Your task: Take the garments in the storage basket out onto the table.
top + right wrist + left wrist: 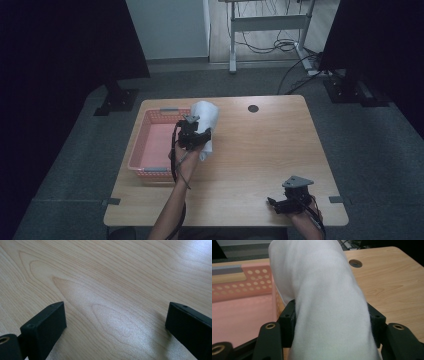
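Left of centre in the high view, left tongs (199,136) clamp a white cloth (206,120) beside the pink basket (145,131), while right tongs (280,204) sit apart, lower right, over the counter (260,150).

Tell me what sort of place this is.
Probably a lab or office recording space: a wooden table on grey carpet, dark screens either side, and a cabled desk frame behind.

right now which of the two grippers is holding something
The left gripper, beside the pink basket: its jaws clamp a white cloth. The right gripper is open over bare table.
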Demonstrator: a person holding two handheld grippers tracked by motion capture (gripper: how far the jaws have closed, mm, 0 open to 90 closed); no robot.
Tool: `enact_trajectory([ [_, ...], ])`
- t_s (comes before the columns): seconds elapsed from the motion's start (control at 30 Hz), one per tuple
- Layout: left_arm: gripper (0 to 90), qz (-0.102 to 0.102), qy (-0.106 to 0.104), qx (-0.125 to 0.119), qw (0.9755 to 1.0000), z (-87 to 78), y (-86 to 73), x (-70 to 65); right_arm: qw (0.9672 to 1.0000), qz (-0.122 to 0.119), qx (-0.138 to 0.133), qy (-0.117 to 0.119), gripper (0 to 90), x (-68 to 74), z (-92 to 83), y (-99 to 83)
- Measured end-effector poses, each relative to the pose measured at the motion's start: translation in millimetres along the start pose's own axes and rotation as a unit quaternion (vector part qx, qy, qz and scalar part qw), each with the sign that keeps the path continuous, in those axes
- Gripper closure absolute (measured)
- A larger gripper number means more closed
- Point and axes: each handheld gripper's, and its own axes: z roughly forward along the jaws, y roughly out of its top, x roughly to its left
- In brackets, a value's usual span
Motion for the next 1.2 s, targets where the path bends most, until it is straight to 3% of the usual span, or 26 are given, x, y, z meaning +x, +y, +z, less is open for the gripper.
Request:
enact_trajectory([
  [0.4, 41.2, -0.004, 0.02, 0.018, 0.9996, 35.8, -24.4, -21.5, 1.0, -0.001, 0.0, 0.001, 3.1, 0.0, 0.0, 0.0],
  [0.67, 41.1, 0.003, 0.027, 0.04, 0.9988, 53.2, -36.1, -27.8, 1.0, -0.001, 0.0, 0.001, 3.0, 0.1, 0.0, 0.0],
  [0.93, 40.2, 0.003, 0.036, 0.053, 0.998, 61.7, -43.6, -28.8, 1.0, -0.002, 0.0, 0.002, 3.0, 0.1, 0.0, 0.0],
  [1.2, 35.5, 0.019, 0.031, 0.068, 0.997, 63.4, -42.4, -29.6, 1.0, -0.002, 0.0, 0.002, 3.0, 0.1, 0.0, 0.0],
])
